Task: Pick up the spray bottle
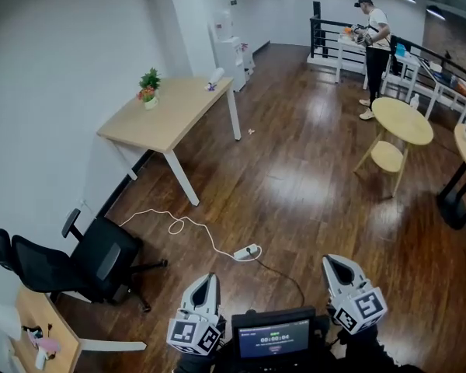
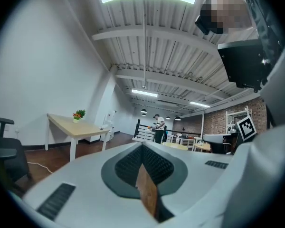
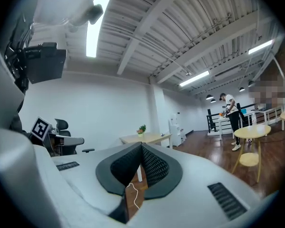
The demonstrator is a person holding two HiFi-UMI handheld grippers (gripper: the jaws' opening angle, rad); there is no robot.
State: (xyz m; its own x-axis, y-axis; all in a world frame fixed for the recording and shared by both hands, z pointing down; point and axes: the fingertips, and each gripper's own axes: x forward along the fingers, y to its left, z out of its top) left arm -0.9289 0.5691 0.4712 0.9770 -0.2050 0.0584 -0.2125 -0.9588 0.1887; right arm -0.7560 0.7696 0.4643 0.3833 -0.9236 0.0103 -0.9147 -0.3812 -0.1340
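No spray bottle can be made out for certain. A small white object lies at the far end of the light wooden table by the left wall, too small to identify. My left gripper and right gripper are held level at the bottom of the head view, over the dark wood floor and far from that table. In the left gripper view the left gripper has its jaws together with nothing between them. The right gripper is likewise shut and empty in its own view.
A potted plant stands on the table. A black office chair sits at the left, and a white cable with a power strip crosses the floor ahead. At the right are a round table, a stool and a person.
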